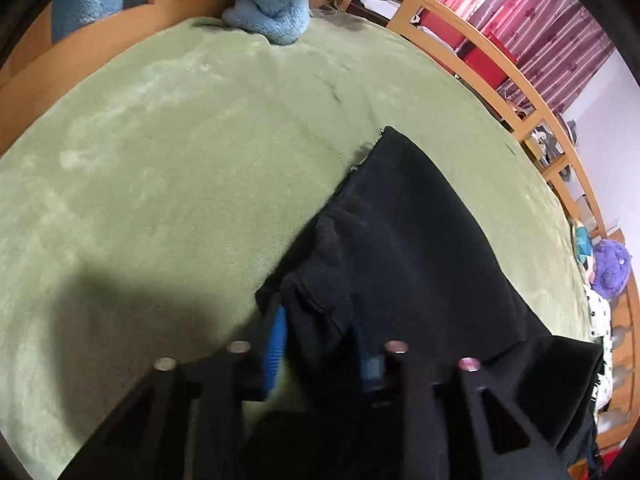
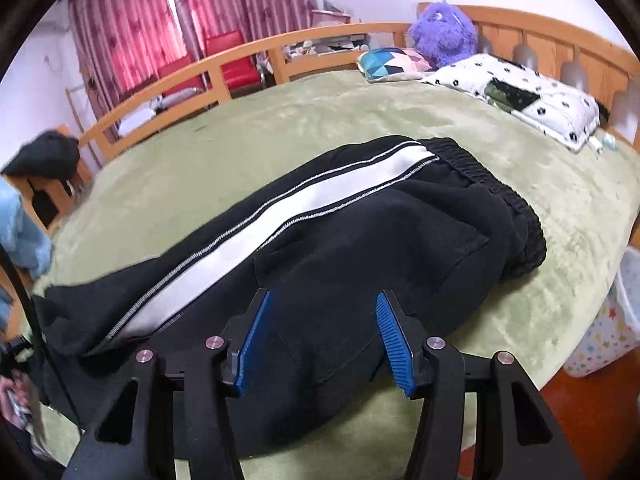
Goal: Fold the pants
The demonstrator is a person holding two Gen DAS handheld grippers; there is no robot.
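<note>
Pinching a bunched fold of the pants (image 1: 400, 248), the left gripper (image 1: 324, 344) had its blue pads (image 1: 276, 344) drawn close together, black cloth filling the gap between them. From that grip the pants ran up and to the right of the gripper, a hem corner lying flat on the green blanket (image 1: 160, 160) ahead. Bare blanket spread ahead and to the left, where a shadow fell near the fingers. Far ahead lay a blue fleece (image 1: 272, 12) at the blanket's edge, and to the right ran the wooden rail (image 1: 500, 68) with red curtains (image 1: 532, 12) behind.

The right gripper (image 2: 324, 336) stood half open above the pants (image 2: 360, 248), its pads (image 2: 394, 340) apart with black cloth below and ahead of them; whether they touched it could not be told. A white stripe (image 2: 280, 212) ran from the gripper's left up towards the waistband (image 2: 500, 184) ahead on the right. Beyond that lay a spotted pillow (image 2: 532, 96), a patterned cushion (image 2: 396, 62) and a purple plush toy (image 2: 444, 32) against the headboard (image 2: 560, 40).
</note>
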